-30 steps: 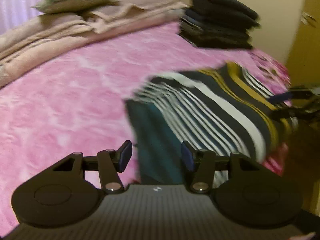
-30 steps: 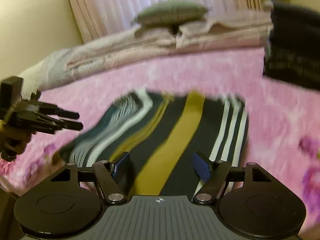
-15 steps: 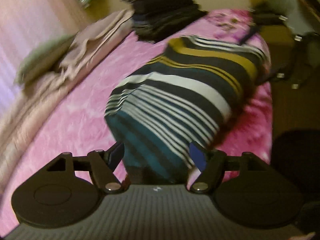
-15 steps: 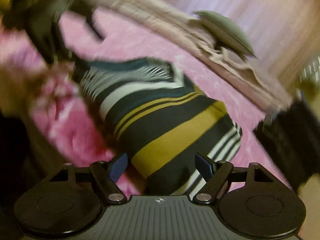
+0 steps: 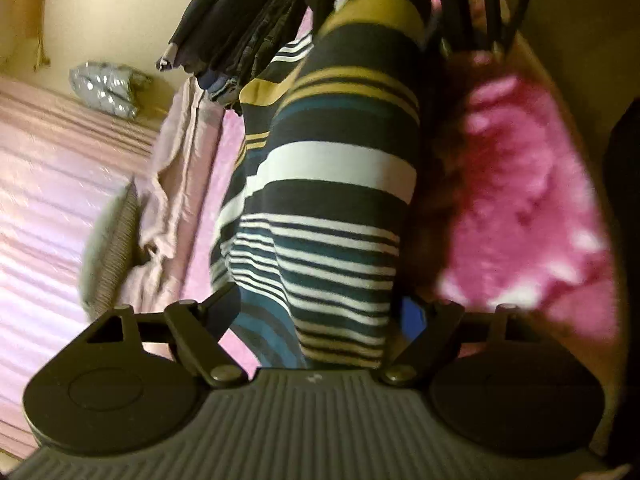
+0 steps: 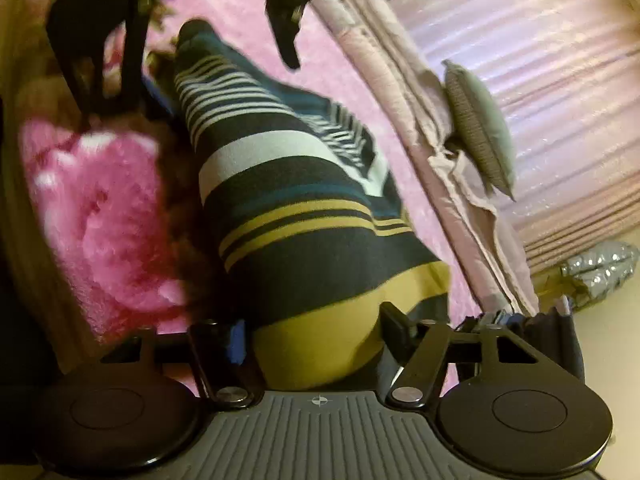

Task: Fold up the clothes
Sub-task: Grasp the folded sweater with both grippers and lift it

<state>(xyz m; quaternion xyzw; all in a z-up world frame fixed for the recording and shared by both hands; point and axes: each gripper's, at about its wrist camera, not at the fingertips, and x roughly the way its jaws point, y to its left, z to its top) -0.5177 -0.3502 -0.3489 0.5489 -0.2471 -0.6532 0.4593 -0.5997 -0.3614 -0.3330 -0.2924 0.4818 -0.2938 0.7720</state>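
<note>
On the pink bed (image 5: 532, 184) lies a striped shirt (image 5: 332, 184). Left gripper (image 5: 320, 312) and right gripper (image 6: 316, 332) are each wide open around one end of it, not pinching.

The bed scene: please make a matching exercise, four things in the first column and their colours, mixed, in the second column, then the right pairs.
Things:
1. bed cover
2. folded garment that lies between the two grippers
3. cushion on the folded bedding
4. pile of clothes near the wall

Colours:
A. grey-green
B. pink
C. dark, nearly black
D. striped in navy, white, teal and mustard

Pairs: 1-B, 2-D, 3-A, 4-C
</note>
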